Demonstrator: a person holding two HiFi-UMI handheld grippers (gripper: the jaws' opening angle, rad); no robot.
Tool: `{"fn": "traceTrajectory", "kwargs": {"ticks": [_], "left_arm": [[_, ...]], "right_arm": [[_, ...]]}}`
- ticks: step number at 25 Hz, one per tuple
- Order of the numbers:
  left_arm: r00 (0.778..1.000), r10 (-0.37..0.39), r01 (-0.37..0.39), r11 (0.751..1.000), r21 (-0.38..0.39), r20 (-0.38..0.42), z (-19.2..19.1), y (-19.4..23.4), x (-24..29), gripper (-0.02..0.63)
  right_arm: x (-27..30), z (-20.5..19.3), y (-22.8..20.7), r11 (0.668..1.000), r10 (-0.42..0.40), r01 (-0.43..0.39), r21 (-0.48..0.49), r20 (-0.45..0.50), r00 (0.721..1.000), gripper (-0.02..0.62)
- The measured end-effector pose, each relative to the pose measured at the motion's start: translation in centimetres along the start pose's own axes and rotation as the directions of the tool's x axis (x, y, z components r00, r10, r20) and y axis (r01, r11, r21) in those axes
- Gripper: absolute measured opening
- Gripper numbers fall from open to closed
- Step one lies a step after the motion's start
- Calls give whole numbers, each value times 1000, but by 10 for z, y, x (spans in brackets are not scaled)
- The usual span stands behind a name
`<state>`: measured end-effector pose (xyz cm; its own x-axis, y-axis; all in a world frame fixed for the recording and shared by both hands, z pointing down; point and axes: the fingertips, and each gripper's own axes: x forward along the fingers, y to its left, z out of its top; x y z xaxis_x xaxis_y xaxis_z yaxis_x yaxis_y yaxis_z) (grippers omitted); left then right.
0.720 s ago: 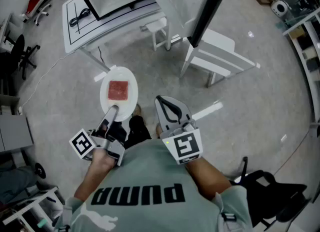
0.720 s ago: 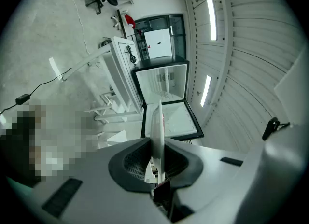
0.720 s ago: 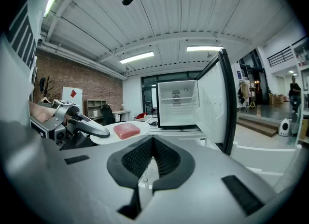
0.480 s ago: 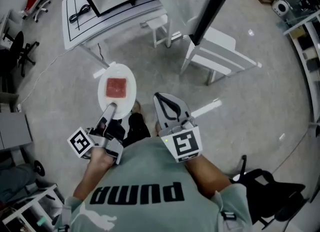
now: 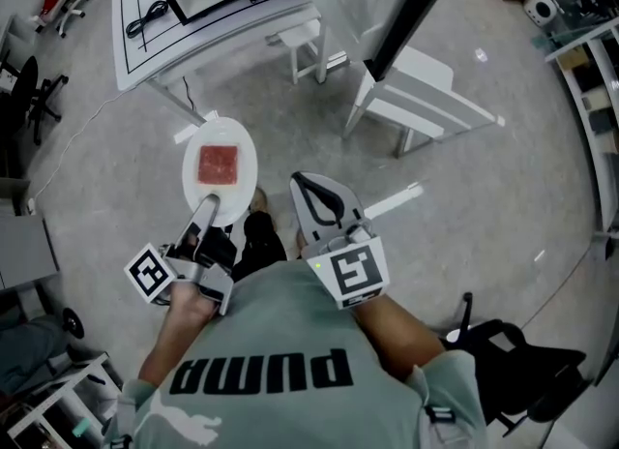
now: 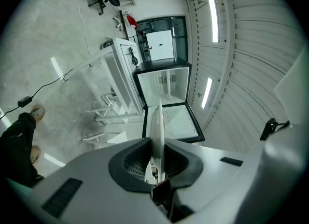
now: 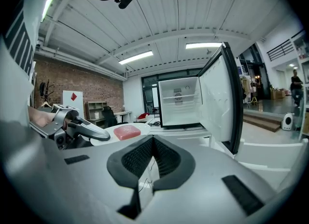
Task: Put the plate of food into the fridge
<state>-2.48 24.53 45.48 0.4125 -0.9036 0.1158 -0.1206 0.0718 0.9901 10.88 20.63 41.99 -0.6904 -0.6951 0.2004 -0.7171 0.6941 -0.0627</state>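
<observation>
A white plate [image 5: 220, 168] carries a pink square slab of food [image 5: 218, 164]. My left gripper [image 5: 206, 213] is shut on the plate's near rim and holds it level over the floor. In the left gripper view the plate [image 6: 157, 126] shows edge-on, pinched between the jaws of the left gripper [image 6: 157, 146]. To the plate's right my right gripper [image 5: 319, 207] is shut with nothing in it; the pads of the right gripper [image 7: 153, 140] meet. The fridge [image 7: 179, 101] stands ahead on a white table, its door [image 7: 219, 97] swung open to the right. The plate and food [image 7: 126, 131] appear at that view's left.
The white table [image 5: 145, 41] under the fridge holds a black cable [image 5: 145, 21]. A white stool [image 5: 302, 45] and a white chair [image 5: 416, 99] stand beside the open door [image 5: 397, 12]. A black office chair [image 5: 513, 370] is behind at the right. My feet [image 5: 256, 229] are on the concrete floor.
The plate and both grippers have drifted slightly up and left in the head view, toward the fridge table. The grip on the plate is unchanged.
</observation>
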Motion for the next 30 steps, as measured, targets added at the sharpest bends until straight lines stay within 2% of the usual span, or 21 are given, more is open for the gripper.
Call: {"fn": "traceTrajectory", "kwargs": {"ticks": [14, 30], "left_arm": [[999, 1, -1, 1000, -11, -44, 25, -1, 25, 41], [996, -58, 56, 998, -26, -75, 102, -14, 73, 41]], "right_arm": [[30, 10, -13, 999, -48, 48, 15, 2, 999, 5], [103, 49, -27, 992, -122, 123, -21, 26, 992, 5]]}}
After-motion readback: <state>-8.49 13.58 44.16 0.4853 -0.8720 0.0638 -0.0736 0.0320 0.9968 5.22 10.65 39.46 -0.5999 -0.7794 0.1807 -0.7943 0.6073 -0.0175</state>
